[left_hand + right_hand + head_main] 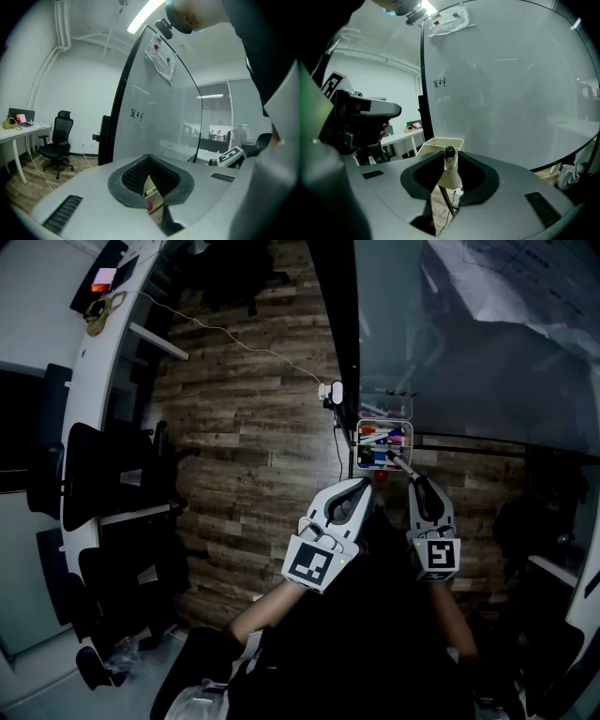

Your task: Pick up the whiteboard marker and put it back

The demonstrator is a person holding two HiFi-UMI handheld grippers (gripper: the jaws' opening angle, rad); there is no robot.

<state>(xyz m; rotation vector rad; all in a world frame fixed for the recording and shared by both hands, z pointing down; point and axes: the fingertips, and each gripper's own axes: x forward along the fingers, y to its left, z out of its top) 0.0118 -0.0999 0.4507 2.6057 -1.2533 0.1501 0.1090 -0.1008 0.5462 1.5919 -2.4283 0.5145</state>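
In the right gripper view my right gripper (449, 174) is shut on the whiteboard marker (449, 159), a white barrel with a black end that points away from me. Just beyond that end is a cream marker tray (440, 142). In the head view the same marker (401, 466) sticks out of the right gripper (418, 486) toward the clear tray (361, 448) of several coloured markers fixed below the whiteboard (487, 352). The left gripper (360, 487) hangs beside it, to the left. Its jaws are shut with nothing between them (152, 187).
The whiteboard's black frame post (333, 315) runs down to the tray. Black office chairs (89, 474) and a curved white desk (94, 381) line the left side. A white cable (262, 351) lies across the wooden floor. A person's arms and dark clothing fill the bottom.
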